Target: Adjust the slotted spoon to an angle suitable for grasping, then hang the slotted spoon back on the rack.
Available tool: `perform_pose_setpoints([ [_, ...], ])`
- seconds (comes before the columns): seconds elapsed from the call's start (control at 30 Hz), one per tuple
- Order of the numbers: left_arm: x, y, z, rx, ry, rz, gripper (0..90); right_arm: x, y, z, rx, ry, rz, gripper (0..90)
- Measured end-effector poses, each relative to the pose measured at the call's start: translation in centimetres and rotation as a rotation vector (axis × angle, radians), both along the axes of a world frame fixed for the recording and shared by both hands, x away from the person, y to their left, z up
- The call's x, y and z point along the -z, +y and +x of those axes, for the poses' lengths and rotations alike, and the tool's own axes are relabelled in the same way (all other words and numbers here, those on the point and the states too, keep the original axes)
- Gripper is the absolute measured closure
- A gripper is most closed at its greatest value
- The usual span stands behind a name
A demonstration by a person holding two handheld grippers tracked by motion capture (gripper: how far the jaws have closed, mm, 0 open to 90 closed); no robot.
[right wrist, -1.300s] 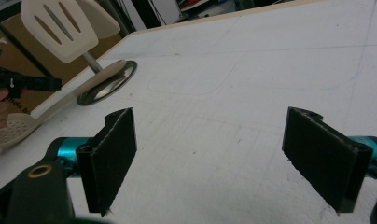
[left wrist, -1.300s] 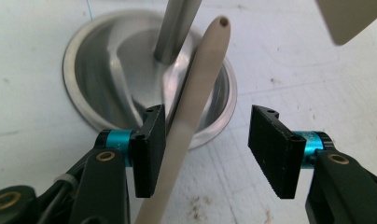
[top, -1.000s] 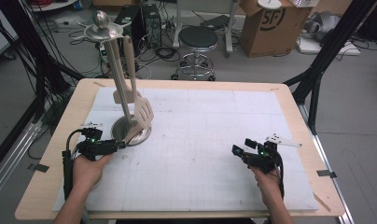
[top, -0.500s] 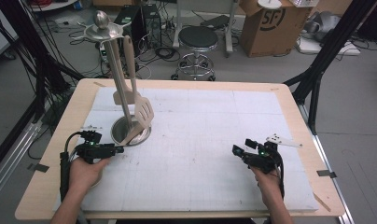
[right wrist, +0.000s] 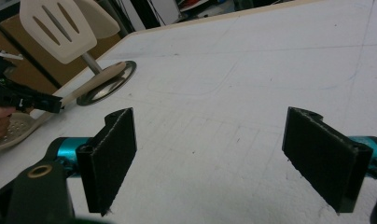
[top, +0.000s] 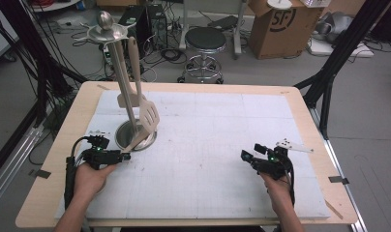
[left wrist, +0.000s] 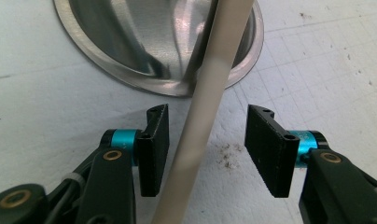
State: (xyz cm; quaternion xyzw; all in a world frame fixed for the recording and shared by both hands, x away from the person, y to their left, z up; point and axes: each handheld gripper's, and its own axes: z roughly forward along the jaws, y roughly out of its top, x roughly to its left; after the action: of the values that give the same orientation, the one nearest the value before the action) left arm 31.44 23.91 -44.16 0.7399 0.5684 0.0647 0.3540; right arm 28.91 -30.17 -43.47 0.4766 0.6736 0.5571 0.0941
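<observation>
On the white table mat (top: 222,145), your left gripper (left wrist: 207,149) stands half-open astride the cream utensil handle (left wrist: 203,126), untouched and running lengthwise ahead toward the steel stand base (left wrist: 130,51).

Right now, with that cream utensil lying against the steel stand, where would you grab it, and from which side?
Probably on its handle, the long narrow shaft that slants up onto the round steel base. It is slim enough to fit between the pads. The left gripper already straddles it from the handle's free end, jaws open on either side, not yet pressing. Closing there looks easier than on the wide head.
</observation>
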Motion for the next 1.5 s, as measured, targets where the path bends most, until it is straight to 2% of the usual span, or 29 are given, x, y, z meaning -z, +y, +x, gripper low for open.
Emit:
perform_pose_setpoints([
  [0.37,0.3,-0.3,0.2,0.002,0.010,0.018,50.2,0.0,-0.2,0.0,0.003,-0.004,0.000,16.7],
  [0.47,0.3,-0.4,0.1,0.005,0.003,0.038,52.4,0.0,-0.1,0.0,0.004,-0.003,0.001,16.7],
  [0.57,0.4,-0.5,0.0,0.025,-0.016,0.067,53.4,0.0,0.1,0.0,0.000,0.001,-0.003,16.7],
  [0.63,0.4,-0.7,-0.1,0.019,-0.029,0.092,54.7,0.0,0.1,0.0,-0.003,-0.008,-0.007,16.8],
  [0.7,0.4,-0.9,-0.3,0.015,-0.058,0.142,64.8,0.0,0.1,0.0,-0.003,-0.003,-0.005,16.7],
  [0.83,0.5,-1.1,-0.7,0.011,-0.091,0.175,69.7,-0.1,0.0,-0.1,-0.002,-0.006,0.000,16.8],
  [0.93,0.4,-1.3,-1.0,0.036,-0.122,0.195,70.7,-0.1,-0.1,-0.1,0.002,-0.008,0.004,16.7],
  [1.0,0.2,-1.3,-1.3,0.054,-0.145,0.179,71.1,-0.1,-0.2,0.0,0.003,-0.017,0.003,16.8],
  [1.07,0.0,-1.1,-1.7,0.080,-0.149,0.136,72.7,-0.1,-0.3,-0.1,0.008,-0.005,0.008,16.8],
  [1.1,-0.1,-1.2,-1.9,0.099,-0.154,0.135,74.9,-0.1,-0.3,0.0,0.009,-0.009,0.006,16.7],
  [1.17,-0.1,-1.1,-2.3,0.075,-0.147,0.100,77.9,-0.1,-0.3,0.0,0.008,-0.003,0.008,16.8],
  [1.2,-0.2,-0.9,-2.4,0.093,-0.148,0.083,78.0,-0.1,-0.3,0.0,0.007,-0.005,0.006,16.8],
  [1.27,-0.3,-0.7,-2.7,0.082,-0.136,0.070,78.0,-0.1,-0.2,0.0,0.007,-0.007,0.003,16.8],
  [1.33,-0.3,-0.3,-3.0,0.068,-0.114,0.023,78.0,-0.1,-0.2,0.0,0.007,-0.006,0.001,16.8],
  [1.5,-0.7,0.4,-4.7,0.054,-0.133,-0.031,78.0,0.0,-0.2,0.0,0.009,-0.004,0.003,16.7],
])
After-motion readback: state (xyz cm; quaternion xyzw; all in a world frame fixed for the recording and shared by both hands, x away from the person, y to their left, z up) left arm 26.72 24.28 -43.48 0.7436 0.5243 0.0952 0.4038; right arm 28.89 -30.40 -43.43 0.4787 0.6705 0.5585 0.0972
